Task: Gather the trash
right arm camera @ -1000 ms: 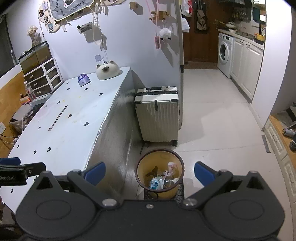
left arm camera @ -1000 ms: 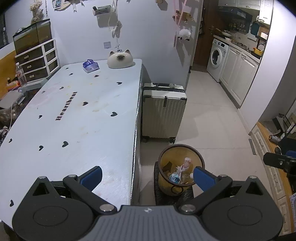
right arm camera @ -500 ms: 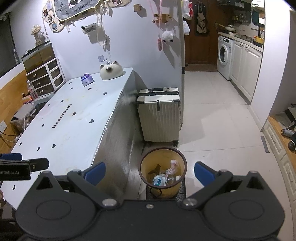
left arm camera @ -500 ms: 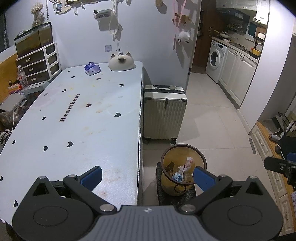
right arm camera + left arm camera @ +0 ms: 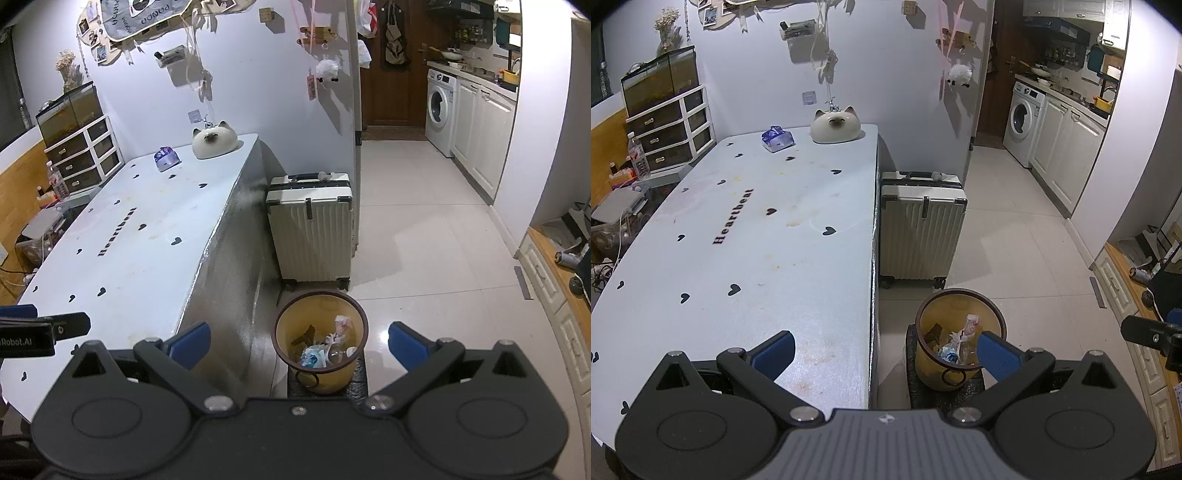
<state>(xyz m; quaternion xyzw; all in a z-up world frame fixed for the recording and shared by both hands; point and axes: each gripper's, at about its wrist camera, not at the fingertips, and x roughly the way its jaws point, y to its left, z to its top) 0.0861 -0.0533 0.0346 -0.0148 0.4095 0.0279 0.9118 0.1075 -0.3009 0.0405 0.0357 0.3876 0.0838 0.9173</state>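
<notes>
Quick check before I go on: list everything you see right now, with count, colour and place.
Trash bin: one, yellow, on the floor beside the table, trash inside.
Table: one, white with black hearts, left.
Suitcase: one, cream, upright behind the bin.
Cat-shaped object: one, white, table's far end.
Tissue pack: one, blue, beside it.
Washing machine: one, white, far right.
Drawer unit: one, white-framed, far left.
Left gripper: open, empty.
Right gripper: open, empty.

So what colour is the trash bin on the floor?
Translucent yellow-orange with a dark rim, the trash bin shows best from the right wrist.
</notes>
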